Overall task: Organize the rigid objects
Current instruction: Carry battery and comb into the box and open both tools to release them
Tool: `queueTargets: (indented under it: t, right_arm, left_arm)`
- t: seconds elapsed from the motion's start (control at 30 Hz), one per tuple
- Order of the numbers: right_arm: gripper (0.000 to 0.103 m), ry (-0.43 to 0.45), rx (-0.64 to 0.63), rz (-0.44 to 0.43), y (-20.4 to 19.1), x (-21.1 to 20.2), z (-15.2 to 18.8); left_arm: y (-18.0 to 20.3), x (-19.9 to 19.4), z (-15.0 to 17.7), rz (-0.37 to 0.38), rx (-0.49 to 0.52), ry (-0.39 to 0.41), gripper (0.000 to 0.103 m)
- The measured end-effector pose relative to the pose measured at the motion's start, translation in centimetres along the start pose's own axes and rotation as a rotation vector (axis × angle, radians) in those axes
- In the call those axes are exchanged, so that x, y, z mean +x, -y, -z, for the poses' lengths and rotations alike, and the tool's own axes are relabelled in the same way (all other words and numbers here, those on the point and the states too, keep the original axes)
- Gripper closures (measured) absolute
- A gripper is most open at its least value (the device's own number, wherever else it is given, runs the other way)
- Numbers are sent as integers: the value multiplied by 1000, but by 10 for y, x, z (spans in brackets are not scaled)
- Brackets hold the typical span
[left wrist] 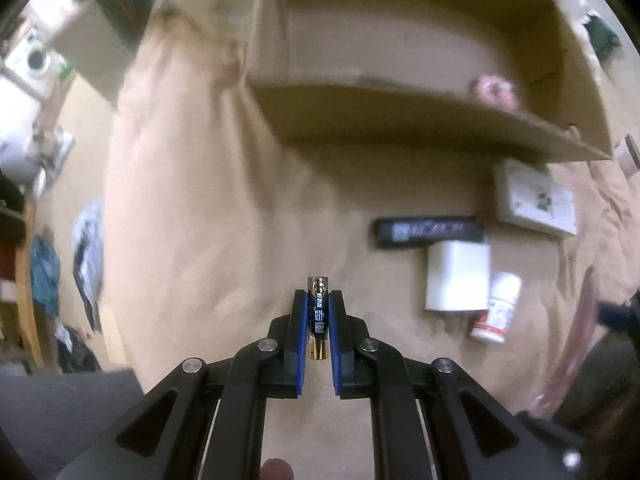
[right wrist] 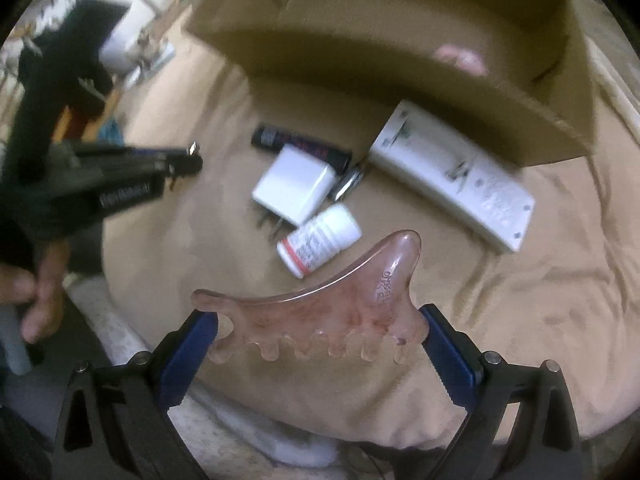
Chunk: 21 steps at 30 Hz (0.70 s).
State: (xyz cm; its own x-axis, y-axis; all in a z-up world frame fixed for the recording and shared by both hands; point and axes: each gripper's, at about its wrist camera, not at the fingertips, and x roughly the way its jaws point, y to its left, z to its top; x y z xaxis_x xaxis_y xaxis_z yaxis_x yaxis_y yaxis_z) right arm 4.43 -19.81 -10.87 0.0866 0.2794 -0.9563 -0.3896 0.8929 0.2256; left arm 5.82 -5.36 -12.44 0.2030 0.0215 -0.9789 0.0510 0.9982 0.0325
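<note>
My left gripper [left wrist: 319, 294] is shut on a blue and gold battery [left wrist: 318, 316], held above the tan cloth; it also shows at the left of the right wrist view [right wrist: 188, 160]. My right gripper [right wrist: 320, 320] is shut on a pink translucent comb-shaped scraper [right wrist: 320, 304], gripped at both ends. An open cardboard box [left wrist: 420, 128] stands ahead, also in the right wrist view [right wrist: 400, 60], with a pink item [left wrist: 496, 90] inside. A white charger [right wrist: 296, 188], a white pill bottle [right wrist: 320, 240], a black tube [right wrist: 300, 146] and a white carton [right wrist: 452, 176] lie on the cloth.
A tan cloth [left wrist: 200, 200] covers the surface. A small metal object [right wrist: 348, 182] lies between the charger and the carton. Clutter and a white appliance [left wrist: 32, 60] sit at the far left, beyond the cloth's edge.
</note>
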Motion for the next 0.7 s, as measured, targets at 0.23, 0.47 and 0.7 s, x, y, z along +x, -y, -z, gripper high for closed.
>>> queueTargets:
  t: [0.23, 0.47, 0.7]
  right_arm:
    - [0, 280, 77, -70, 13, -75, -23]
    - [0, 530, 171, -150, 40, -122, -49]
    - [0, 516, 207, -66, 71, -109, -107]
  left_arm:
    - [17, -77, -21, 41, 35, 199, 94]
    - [21, -119, -67, 52, 75, 318, 94]
    - [30, -89, -106, -21, 175, 338, 94]
